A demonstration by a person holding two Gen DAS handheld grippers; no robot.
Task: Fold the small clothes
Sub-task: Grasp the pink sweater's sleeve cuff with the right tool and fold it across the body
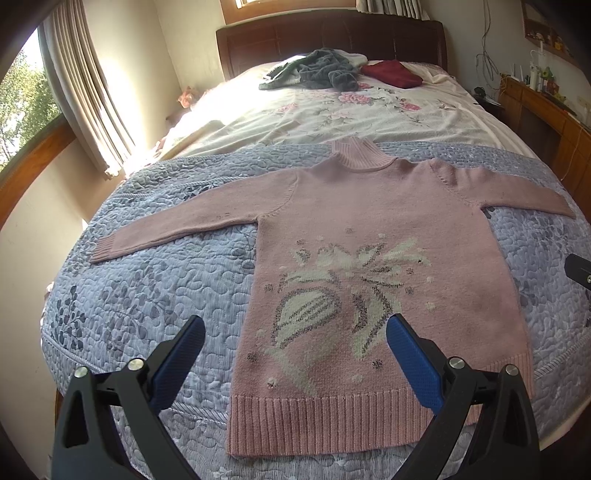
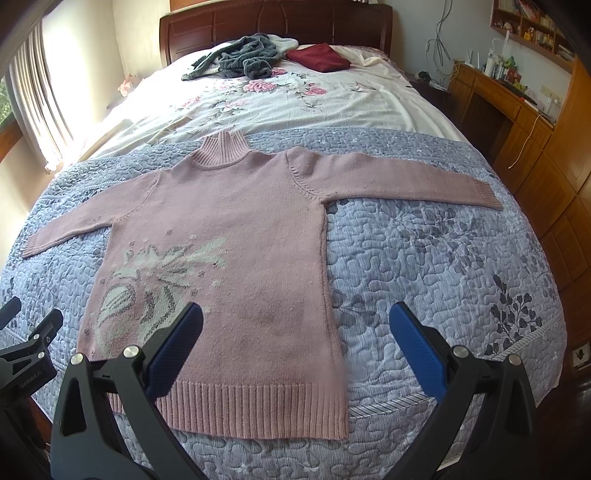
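Only one bit of lettering shows: small pale print on the black body of the left gripper (image 2: 22,354), at the edge of the right wrist view. It is too small and blurred to read.

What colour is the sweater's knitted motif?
Cream-white with grey outlines on the pink sweater; clearest in the left wrist view.

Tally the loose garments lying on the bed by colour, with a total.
Pink: 1, the pink sweater spread flat on the grey quilt
Grey: 1, the grey fleece garment bunched near the headboard
Dark red: 1, the dark red garment beside it
Total: 3
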